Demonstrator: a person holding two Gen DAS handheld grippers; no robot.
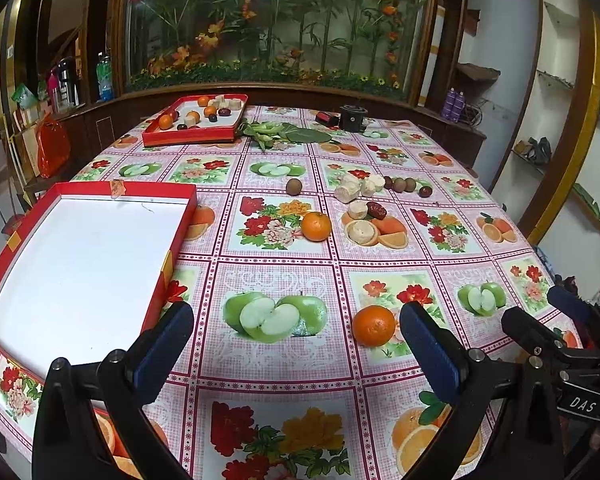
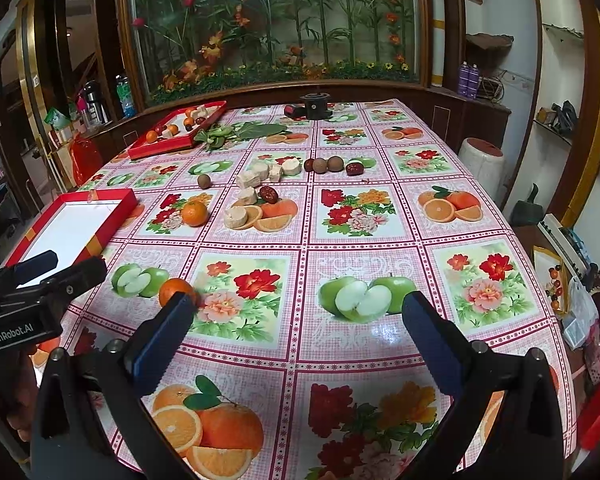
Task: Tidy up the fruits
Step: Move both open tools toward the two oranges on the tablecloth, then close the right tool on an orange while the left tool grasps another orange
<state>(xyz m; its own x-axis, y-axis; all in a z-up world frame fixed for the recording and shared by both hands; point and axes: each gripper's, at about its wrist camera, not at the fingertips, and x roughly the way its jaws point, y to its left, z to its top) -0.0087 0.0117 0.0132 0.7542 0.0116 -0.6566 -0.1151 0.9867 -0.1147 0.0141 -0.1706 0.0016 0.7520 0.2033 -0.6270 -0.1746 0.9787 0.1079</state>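
Both grippers, left (image 1: 296, 336) and right (image 2: 298, 322), are being held low over the surface (image 1: 380, 256) with jaws wide apart and empty, probably since the nearest orange (image 1: 374, 326), beside the empty red tray (image 1: 172, 256), is being lined up first.

A large glass case (image 1: 276, 20) in a dark wooden frame fills the wall behind the far edge of the counter (image 1: 284, 272), packed with green stalks and orange and red flowers; small lights reflect in its glass. The counter wears a glossy pink checked cloth printed with fruit and flowers. Left of the case, bottles (image 1: 105, 76) and a flask stand on a dark ledge. To the right, white walls carry shelves (image 2: 556, 128), two purple cans (image 2: 469, 79) stand on the ledge, and a white stool (image 2: 482, 164) stands past the counter's right edge.
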